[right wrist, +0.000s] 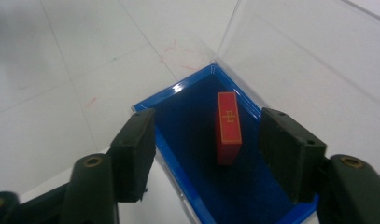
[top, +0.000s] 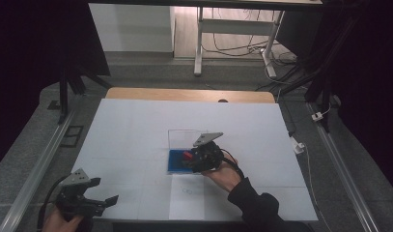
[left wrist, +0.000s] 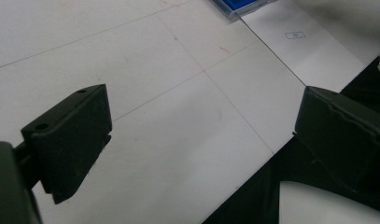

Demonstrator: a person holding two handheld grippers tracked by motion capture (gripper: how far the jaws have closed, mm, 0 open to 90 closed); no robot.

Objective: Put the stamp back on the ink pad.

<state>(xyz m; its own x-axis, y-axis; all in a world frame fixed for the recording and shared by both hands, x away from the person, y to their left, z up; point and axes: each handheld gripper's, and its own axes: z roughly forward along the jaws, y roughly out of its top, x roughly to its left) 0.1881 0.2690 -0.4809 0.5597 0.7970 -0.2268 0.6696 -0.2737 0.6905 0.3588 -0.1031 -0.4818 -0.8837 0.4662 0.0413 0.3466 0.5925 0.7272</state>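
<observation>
A shallow blue box [top: 174,164] with a clear lid [top: 183,137] standing open behind it lies mid-table on white paper. Inside rests a small red block [right wrist: 228,127] with a gold cross mark, also seen as a red spot, the block [top: 188,155]. My right gripper [right wrist: 211,135] hovers over the box [right wrist: 197,121], jaws apart on either side of the block, pads not touching it. In the high view, a hand holds this right gripper [top: 190,162] at the box's right end. My left gripper [top: 98,191] stays open near the front-left corner, nothing between its jaws [left wrist: 201,116].
White paper sheets [top: 136,130] cover the table; a wooden edge [top: 189,94] shows at the far side. A sheet with a small printed mark [top: 187,191] lies in front of the box. The table's front edge [left wrist: 271,154] runs close to the left gripper. Desk legs and cables stand beyond.
</observation>
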